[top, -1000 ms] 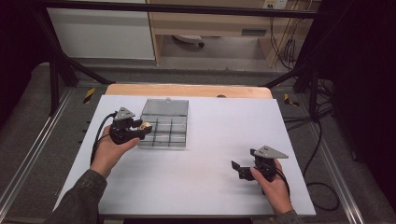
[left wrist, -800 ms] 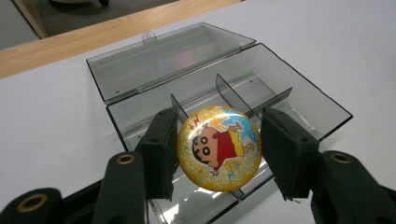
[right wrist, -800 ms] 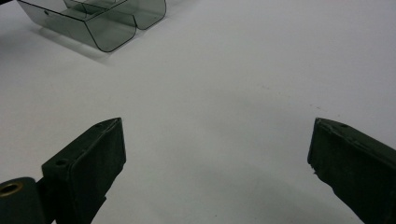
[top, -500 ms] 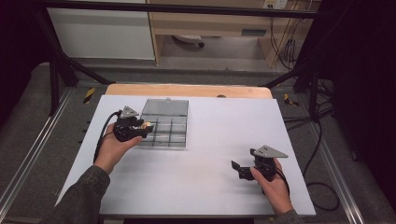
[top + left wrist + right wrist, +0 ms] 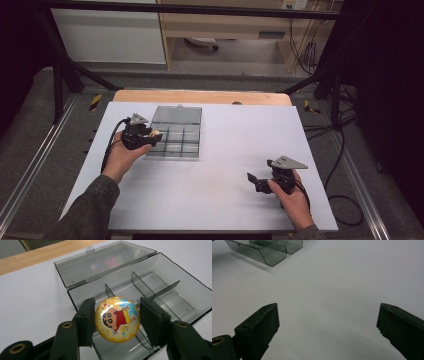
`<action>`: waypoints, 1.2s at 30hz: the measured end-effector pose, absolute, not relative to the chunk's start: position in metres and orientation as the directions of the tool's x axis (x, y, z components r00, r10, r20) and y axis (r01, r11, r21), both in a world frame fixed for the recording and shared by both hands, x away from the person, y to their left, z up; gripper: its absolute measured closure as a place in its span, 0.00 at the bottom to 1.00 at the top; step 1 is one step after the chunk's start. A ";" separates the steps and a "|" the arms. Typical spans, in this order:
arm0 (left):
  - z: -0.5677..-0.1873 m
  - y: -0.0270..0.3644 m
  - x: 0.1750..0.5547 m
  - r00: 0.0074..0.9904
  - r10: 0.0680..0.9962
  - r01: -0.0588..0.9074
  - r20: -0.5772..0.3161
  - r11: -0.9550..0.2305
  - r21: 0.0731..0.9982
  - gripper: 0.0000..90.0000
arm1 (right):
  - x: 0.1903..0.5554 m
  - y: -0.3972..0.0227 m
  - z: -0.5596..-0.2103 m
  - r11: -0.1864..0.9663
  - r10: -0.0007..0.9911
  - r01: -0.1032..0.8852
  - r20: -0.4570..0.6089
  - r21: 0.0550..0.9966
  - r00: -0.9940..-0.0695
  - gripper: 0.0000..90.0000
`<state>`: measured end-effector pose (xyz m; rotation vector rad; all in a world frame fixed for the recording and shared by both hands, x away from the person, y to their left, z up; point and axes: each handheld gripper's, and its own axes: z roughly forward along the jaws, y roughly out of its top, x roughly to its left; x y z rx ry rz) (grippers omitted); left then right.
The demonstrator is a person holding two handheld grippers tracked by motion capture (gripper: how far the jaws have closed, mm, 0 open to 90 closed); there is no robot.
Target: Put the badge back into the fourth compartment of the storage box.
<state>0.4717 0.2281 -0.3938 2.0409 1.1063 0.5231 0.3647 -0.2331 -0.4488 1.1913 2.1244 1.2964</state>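
A smoky clear compartment box [image 5: 176, 140] lies open on the white table, its lid [image 5: 177, 115] folded back toward the far side. My left gripper [image 5: 154, 136] is shut on a round yellow cartoon badge [image 5: 117, 319] and holds it over the box's [image 5: 160, 292] left-hand compartments. Both pads [image 5: 86, 321] press on the badge's edges. My right gripper [image 5: 255, 181] rests low near the table's front right, open, with bare table between its jaws [image 5: 328, 322]. A corner of the box [image 5: 269, 248] shows at the top left of the right gripper view.
A white sheet [image 5: 215, 200] covers the table, with a wooden strip [image 5: 200, 96] along the far edge. Dividers [image 5: 140, 285] split the box into several cells with nothing in them. Black frame legs and cables stand beyond the table on both sides.
My left gripper has drifted slightly to the right with the badge, farther over the box. The right gripper has stayed where it was.
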 end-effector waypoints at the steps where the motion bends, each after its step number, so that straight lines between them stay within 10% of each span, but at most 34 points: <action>1: -0.394 0.228 0.472 0.542 0.840 0.537 0.003 -0.349 0.768 0.53 | 0.365 -0.233 -0.449 0.216 0.816 0.463 0.102 0.859 -0.569 0.05; 36: -0.407 0.225 0.473 0.543 0.840 0.565 0.012 -0.375 0.735 0.53 | 0.365 -0.232 -0.449 0.207 0.812 0.471 0.118 0.858 -0.572 0.05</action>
